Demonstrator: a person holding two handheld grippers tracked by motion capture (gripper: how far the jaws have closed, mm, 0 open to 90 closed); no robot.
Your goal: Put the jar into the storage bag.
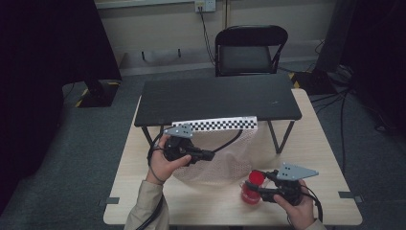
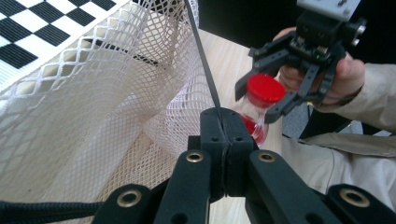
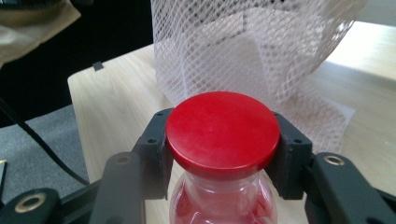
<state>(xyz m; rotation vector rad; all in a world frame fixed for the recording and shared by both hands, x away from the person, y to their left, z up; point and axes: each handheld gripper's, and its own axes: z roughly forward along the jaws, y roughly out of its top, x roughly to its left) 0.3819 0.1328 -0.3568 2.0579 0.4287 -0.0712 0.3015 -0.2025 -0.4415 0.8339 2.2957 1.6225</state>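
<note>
Your right gripper [image 3: 223,154] grips the bottle [image 3: 223,205] at its red cap [image 3: 222,128], near the table [image 1: 325,158] edge. Beyond its fingers hangs the net bag [image 3: 252,51]. Your left gripper [image 2: 227,128] is clamped tight on the bag's black cord [image 2: 201,51].

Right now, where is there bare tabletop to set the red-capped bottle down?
Bare wood lies along the near edge left of the bottle, below the mesh bag, and on the right strip between the black riser's leg and the table edge. The middle is crowded: the left gripper holds the bag up there, beside the right gripper.
</note>
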